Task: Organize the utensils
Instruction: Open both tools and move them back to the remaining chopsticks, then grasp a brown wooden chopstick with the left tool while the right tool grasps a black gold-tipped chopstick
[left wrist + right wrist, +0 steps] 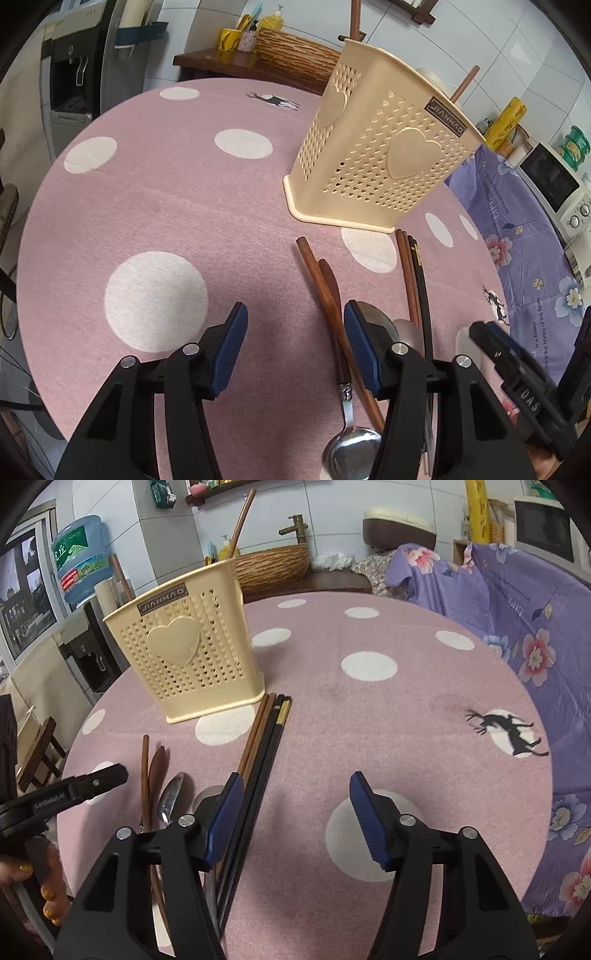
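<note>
A cream perforated utensil holder [380,147] [188,664] stands upright on the pink dotted table, with brown sticks poking out of its top. In front of it lie a wooden chopstick [314,269], a wooden-handled metal spoon [351,450], two metal spoon bowls [376,317], and a bundle of brown and black chopsticks [266,734]. My left gripper [295,314] is open; the wooden handles lie just inside its right pad [360,350]. My right gripper [295,786] is open over bare cloth, and the chopstick bundle runs under its left pad [225,812].
The round table [388,720] has a pink cloth with white dots. A purple floral cloth [517,609] drapes over furniture to the right. Behind are a woven basin [273,565], a water dispenser [81,565] and a microwave [550,181]. A hand [48,893] holds the left gripper's handle.
</note>
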Action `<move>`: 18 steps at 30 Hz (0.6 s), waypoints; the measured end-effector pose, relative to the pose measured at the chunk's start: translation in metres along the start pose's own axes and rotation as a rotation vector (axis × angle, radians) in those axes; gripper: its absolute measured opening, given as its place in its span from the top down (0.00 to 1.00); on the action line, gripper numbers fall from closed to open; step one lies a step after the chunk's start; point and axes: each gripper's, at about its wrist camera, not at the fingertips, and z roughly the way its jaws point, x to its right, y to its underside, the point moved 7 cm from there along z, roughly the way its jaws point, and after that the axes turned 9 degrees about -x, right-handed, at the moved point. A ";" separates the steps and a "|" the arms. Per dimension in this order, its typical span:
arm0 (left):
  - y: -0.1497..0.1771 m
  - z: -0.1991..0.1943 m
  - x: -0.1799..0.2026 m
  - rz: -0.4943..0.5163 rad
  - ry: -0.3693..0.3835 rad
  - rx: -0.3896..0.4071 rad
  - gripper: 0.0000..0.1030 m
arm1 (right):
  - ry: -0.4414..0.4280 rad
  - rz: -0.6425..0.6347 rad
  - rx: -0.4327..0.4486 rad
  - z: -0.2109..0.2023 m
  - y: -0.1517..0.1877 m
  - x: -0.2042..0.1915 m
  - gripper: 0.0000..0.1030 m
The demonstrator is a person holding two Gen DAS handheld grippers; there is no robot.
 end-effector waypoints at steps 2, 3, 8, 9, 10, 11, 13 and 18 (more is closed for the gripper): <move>0.000 0.000 0.001 -0.005 0.006 0.000 0.47 | 0.003 -0.017 -0.033 0.008 0.003 -0.005 0.45; 0.000 0.000 0.001 -0.004 0.001 0.003 0.47 | 0.014 -0.023 -0.045 0.012 0.004 -0.007 0.47; 0.003 0.003 -0.001 -0.003 -0.002 -0.008 0.47 | 0.033 -0.031 -0.118 0.031 0.011 -0.013 0.57; 0.003 0.004 0.000 -0.003 -0.002 -0.010 0.47 | 0.044 -0.038 -0.117 0.032 0.011 -0.014 0.58; 0.004 0.004 -0.001 -0.001 -0.004 -0.012 0.47 | 0.062 -0.048 -0.119 0.032 0.011 -0.015 0.58; 0.004 0.005 -0.001 0.001 -0.005 -0.014 0.47 | 0.080 -0.057 -0.123 0.033 0.009 -0.015 0.58; 0.005 0.006 -0.002 0.001 -0.006 -0.019 0.47 | 0.102 -0.049 -0.130 0.034 0.007 -0.011 0.58; 0.003 0.007 -0.005 -0.007 -0.007 -0.027 0.47 | 0.125 -0.056 -0.144 0.041 -0.002 -0.006 0.59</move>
